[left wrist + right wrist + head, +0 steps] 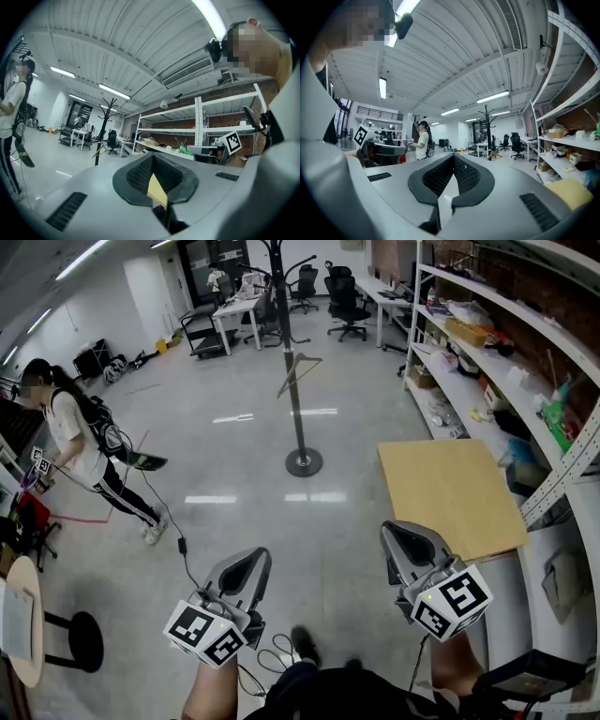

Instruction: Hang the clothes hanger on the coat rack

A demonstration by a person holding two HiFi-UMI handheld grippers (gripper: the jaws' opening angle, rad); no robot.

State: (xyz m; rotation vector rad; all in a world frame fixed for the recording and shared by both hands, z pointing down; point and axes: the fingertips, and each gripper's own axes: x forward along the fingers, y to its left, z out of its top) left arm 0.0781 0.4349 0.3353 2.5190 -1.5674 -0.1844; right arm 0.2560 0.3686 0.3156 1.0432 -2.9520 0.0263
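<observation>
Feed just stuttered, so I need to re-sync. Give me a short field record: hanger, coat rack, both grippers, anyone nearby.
hanger: wooden hanger, hanging tilted partway up the coat rack's pole
coat rack: upright on the floor, well ahead of both grippers
left gripper: shut, nothing in it, held low
right gripper: shut, nothing in it, held low beside the wooden board
bystander: person standing at the left, apart from the coat rack
task status: hanger appears already hung

Person in white shirt [80,442] stands far left; tan square wooden board [453,493] sits beside white metal shelving [497,343], right; black office chairs [345,304] at back.
</observation>
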